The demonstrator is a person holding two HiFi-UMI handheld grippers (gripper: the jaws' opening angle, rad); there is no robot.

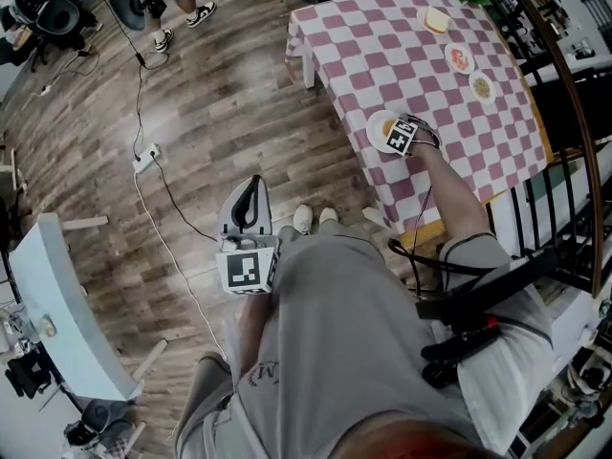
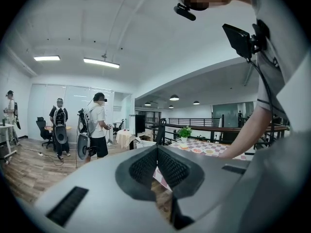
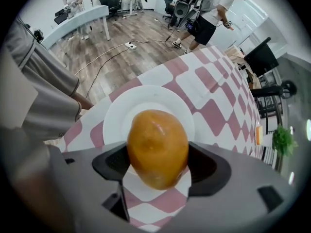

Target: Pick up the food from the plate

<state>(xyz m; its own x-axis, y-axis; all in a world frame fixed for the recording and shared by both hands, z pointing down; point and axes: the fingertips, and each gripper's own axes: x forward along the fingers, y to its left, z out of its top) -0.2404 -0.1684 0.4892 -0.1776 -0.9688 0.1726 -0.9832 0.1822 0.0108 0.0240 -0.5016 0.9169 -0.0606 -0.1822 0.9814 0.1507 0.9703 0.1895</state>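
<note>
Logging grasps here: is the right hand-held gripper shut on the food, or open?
The right hand-held gripper is shut on the food: its jaws press both sides of the orange-brown piece, with the white plate behind it.

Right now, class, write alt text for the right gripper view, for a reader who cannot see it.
The right hand-held gripper clamps a rounded orange-brown food item between its jaws, over a white plate on a pink-and-white checked tablecloth.

No full word reads; only an "M" on the grey shorts (image 1: 256, 377).
</note>
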